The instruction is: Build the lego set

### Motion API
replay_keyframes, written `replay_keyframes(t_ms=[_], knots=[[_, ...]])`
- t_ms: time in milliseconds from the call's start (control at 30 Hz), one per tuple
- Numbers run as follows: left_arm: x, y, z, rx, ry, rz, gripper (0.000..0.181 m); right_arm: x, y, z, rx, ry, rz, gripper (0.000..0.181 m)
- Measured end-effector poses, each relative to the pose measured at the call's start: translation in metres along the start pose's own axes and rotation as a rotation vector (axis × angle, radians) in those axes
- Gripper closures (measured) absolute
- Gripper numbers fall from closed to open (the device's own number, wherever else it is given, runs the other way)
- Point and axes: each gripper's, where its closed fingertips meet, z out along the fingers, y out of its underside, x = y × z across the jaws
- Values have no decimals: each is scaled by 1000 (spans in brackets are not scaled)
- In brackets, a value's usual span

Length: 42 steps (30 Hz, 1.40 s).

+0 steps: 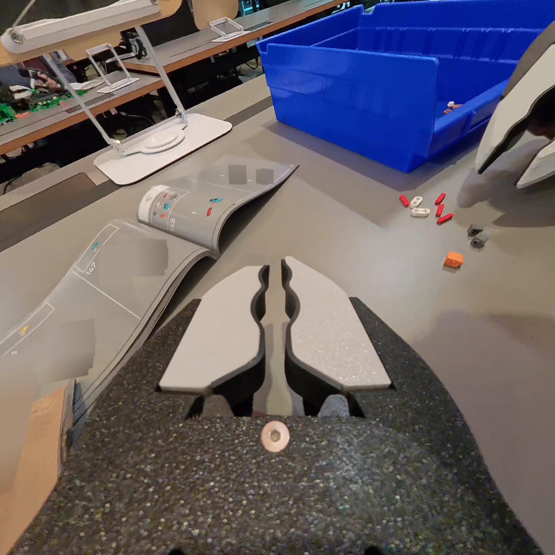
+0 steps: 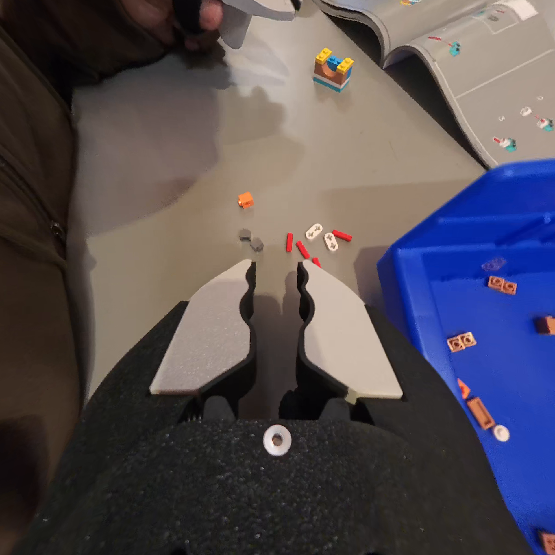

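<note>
grey table; blue bin at its right with brown pieces inside; open manual lying beside it. left gripper hovers empty, jaws nearly closed. right gripper empty, jaws slightly apart, just above red pins, white links, grey bits, orange brick. small build stands near the manual.

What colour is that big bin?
Blue; the bin shows best in the left wrist view.

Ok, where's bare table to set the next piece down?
Free: the stretch between the orange brick and the small build, left of the booklet. Crowded: red pins, white links and grey bits beside the bin.
</note>
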Motion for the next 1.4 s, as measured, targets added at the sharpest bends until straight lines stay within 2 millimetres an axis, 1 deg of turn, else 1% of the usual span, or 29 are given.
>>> replay_keyframes(t_ms=[167,267,300,333,367,400,433,467,500,533,567,600,633,667,700,733,800,900,1033,1200,1300,1400], knots=[[3,-2,13,-16,-3,49,174,-1,17,-5,34,-3,32,154],[2,-3,18,-19,-23,61,174,-2,9,-15,104,-20,40,156],[2,-3,19,-24,-29,61,174,-1,9,-21,90,-25,41,155],[1,-3,20,-27,-35,63,174,2,7,-31,60,-15,18,154],[1,-2,20,-29,-39,66,174,10,1,-47,33,14,-35,154],[1,-2,20,-29,-41,67,174,23,-8,-67,0,58,-106,156],[1,-3,20,-28,-41,66,174,43,-19,-89,-47,107,-189,158],[1,-3,20,-26,-40,64,174,68,-30,-108,-105,154,-286,159],[1,-3,20,-28,-38,62,174,100,-38,-122,-168,196,-382,163],[1,-2,20,-31,-37,61,174,137,-38,-127,-253,216,-443,165],[1,-2,20,-33,-36,64,174,177,-30,-126,-369,211,-454,163],[2,-2,20,-33,-36,70,174,215,-19,-121,-480,199,-445,159],[3,-2,19,-32,-37,77,174,246,-9,-113,-557,179,-439,159],[3,-1,18,-33,-39,82,174,267,-1,-101,-600,150,-436,159],[3,-1,17,-32,-44,87,174,282,6,-89,-634,125,-444,160],[3,-1,15,-27,-49,91,174,293,15,-78,-674,102,-457,160],[2,-2,13,-13,-53,90,174,306,33,-62,-749,71,-492,160],[0,-3,12,-10,-42,62,174,317,51,-53,-807,83,-529,159],[-1,0,14,-33,-31,42,174,317,49,-49,-767,100,-505,159],[2,-1,14,-27,-33,72,174,313,46,-45,-783,113,-572,161],[2,-1,13,-24,-36,71,174,318,52,-42,-827,125,-578,160],[2,-1,13,-20,-37,69,174,319,51,-41,-824,123,-562,162]])
